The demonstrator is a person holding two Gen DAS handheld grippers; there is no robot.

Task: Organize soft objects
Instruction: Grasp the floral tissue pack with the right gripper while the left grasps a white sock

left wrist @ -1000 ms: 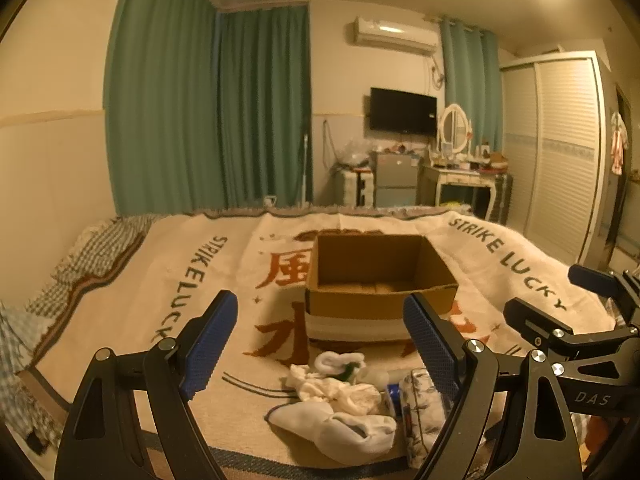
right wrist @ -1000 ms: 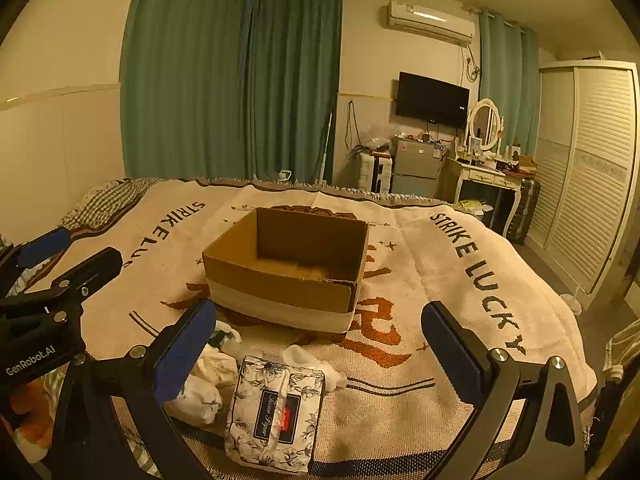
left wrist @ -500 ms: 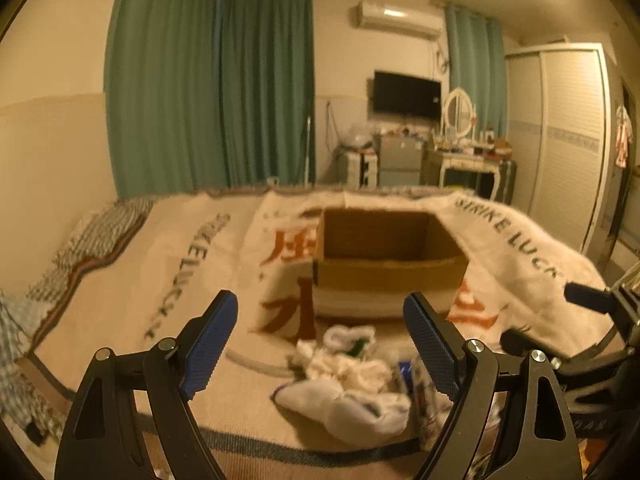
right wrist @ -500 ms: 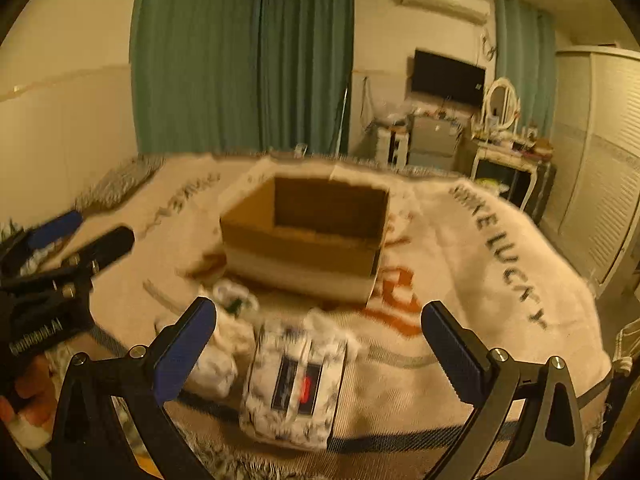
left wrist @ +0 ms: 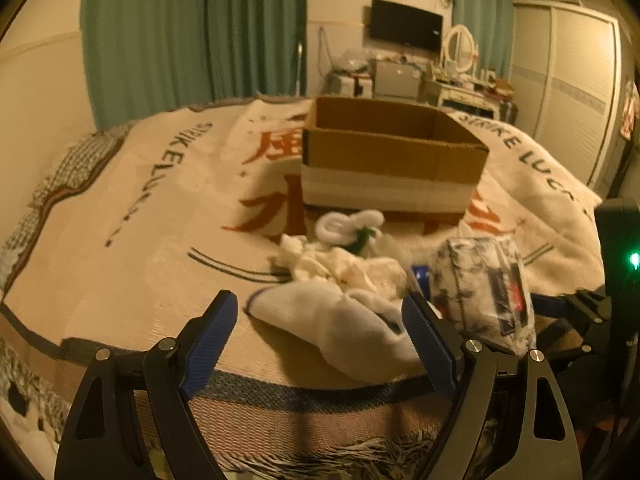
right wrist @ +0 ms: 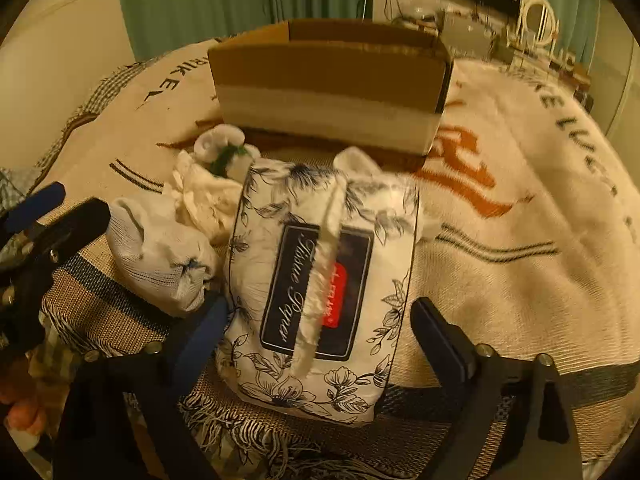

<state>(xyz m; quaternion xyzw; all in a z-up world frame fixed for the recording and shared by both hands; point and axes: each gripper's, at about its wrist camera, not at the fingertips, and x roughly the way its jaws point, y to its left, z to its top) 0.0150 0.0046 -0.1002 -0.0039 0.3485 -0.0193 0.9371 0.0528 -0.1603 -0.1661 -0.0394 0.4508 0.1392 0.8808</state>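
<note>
- The left hand-held gripper (left wrist: 320,340) hangs over the near edge of the bed (left wrist: 120,240), jaws spread wide, holding nothing; a white sock (left wrist: 332,320) lies on the blanket between and just past its blue pads.
- The right hand-held gripper (right wrist: 320,332) is also wide open, with the floral tissue pack (right wrist: 320,280) lying between its fingers at the bed's near edge; its left pad is just beside or against the pack's side, I cannot tell which, and its right pad stands apart from it.
- The sock, a crumpled white cloth (left wrist: 344,268) and a small white-and-green item (left wrist: 352,228) form a loose pile just to the left of the pack.
- A cardboard box (left wrist: 392,160), open at the top, sits behind the pile toward the middle of the bed, on a cream blanket (right wrist: 520,220) with red characters and dark lettering.
- Green curtains (left wrist: 192,32) hang beyond the far edge.
</note>
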